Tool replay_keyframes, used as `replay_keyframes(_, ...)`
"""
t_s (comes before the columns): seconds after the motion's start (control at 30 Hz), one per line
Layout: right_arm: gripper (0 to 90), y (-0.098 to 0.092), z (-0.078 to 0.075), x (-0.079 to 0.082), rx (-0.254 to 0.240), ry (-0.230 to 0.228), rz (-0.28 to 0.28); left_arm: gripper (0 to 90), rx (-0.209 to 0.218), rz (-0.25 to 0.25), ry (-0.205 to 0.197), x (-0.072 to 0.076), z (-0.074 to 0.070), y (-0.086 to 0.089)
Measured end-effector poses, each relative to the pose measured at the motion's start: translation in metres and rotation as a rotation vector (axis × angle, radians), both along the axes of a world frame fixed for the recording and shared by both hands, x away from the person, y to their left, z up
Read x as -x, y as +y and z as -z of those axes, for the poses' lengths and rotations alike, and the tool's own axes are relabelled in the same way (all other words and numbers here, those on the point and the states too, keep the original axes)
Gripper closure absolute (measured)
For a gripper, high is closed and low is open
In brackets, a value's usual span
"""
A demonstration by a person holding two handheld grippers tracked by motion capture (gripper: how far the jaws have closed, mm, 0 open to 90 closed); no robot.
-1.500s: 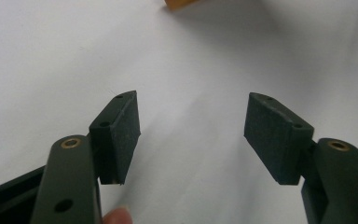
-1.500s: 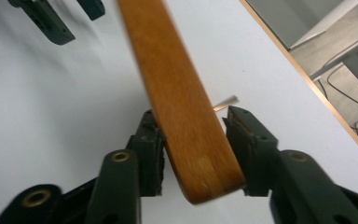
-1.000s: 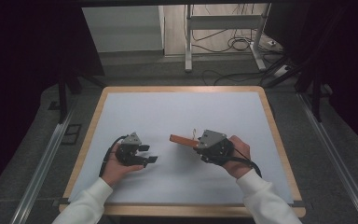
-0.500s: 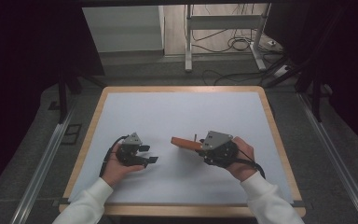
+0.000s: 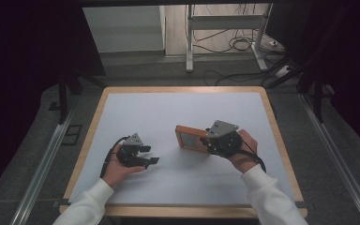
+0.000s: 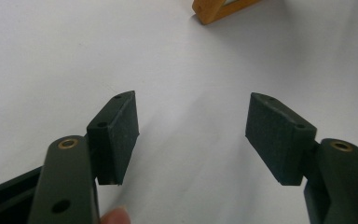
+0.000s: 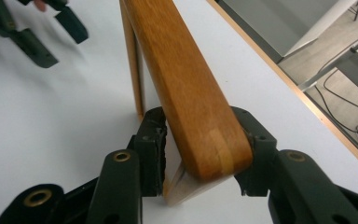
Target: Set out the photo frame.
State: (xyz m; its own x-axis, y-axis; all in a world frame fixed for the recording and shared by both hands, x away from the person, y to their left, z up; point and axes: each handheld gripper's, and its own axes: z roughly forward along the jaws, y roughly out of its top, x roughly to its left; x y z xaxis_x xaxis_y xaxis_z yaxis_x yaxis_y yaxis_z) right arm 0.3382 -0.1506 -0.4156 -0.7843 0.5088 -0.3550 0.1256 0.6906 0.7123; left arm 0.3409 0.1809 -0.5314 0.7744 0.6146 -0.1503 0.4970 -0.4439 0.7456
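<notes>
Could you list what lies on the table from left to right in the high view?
Left tool with its jaws apart → wooden frame, tilted up off the white table → right tool gripping the frame's right edge.

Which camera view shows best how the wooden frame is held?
The right gripper view: its claw clamps the wooden frame at a corner. The high view shows the frame's tilted face; the left gripper view, one corner.

the wooden frame (image 5: 192, 138) has tipped up from nearly flat to show its face, the right gripper (image 5: 209, 140) shifted slightly right, its jaws just opening, frame between them.
</notes>
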Motion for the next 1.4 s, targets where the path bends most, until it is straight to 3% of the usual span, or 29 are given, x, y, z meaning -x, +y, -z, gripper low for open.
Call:
replay_keyframes(0.87,42.2,0.000,0.008,-0.043,-0.064,-0.003,0.120,32.7,0.004,0.001,-0.011,0.001,-0.001,-0.001)
replay_keyframes(1.4,30.8,0.003,0.015,-0.066,-0.080,0.029,0.185,32.8,0.009,0.006,-0.007,0.001,-0.001,-0.001)
